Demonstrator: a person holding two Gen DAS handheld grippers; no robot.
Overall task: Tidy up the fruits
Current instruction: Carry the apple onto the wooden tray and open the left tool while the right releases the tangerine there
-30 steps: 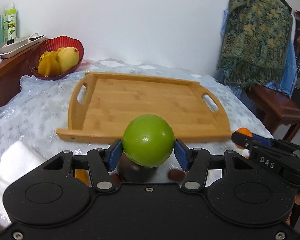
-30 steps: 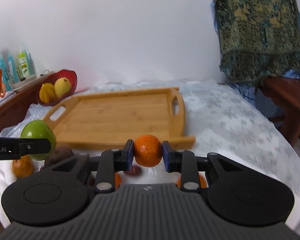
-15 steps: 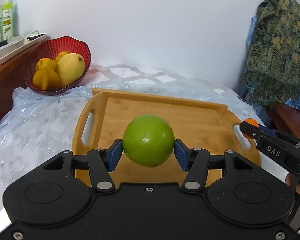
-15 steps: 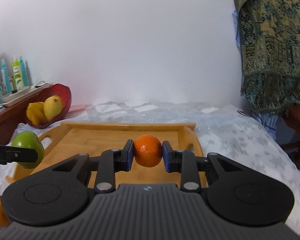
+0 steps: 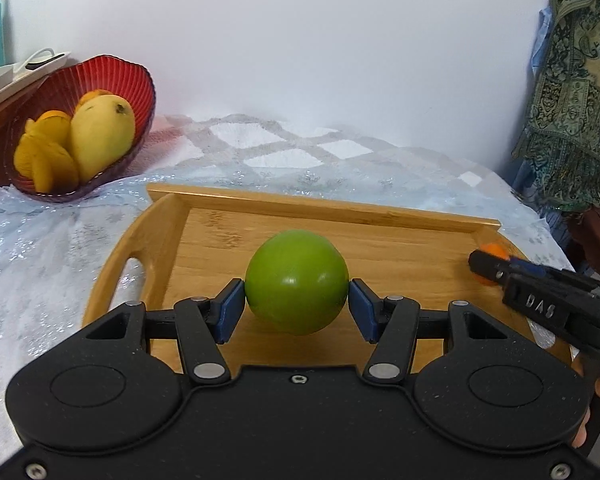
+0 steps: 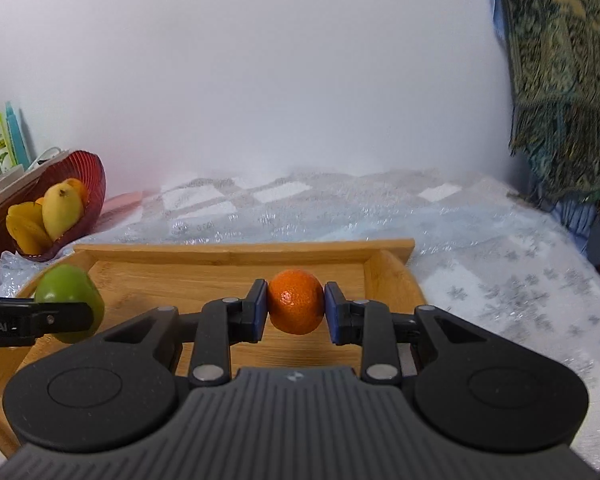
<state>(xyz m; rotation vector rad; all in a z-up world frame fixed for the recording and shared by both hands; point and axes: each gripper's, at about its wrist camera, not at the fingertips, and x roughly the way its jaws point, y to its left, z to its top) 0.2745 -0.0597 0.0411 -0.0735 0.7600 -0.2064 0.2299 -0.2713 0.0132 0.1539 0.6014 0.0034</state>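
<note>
While left gripper [image 5: 296, 306] clamps green fruit [image 5: 296, 280], right gripper [image 6: 296, 312] clamps tangerine [image 6: 296, 300] at my 3 o'clock; I fear either rolling across wooden tray [image 5: 340, 210] if dropped high.

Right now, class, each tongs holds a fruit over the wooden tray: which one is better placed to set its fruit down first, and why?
Neither clearly. The left tongs hold the green fruit over mid-tray; the right tongs hold the orange over the tray's right part. Both could lower now.
</note>
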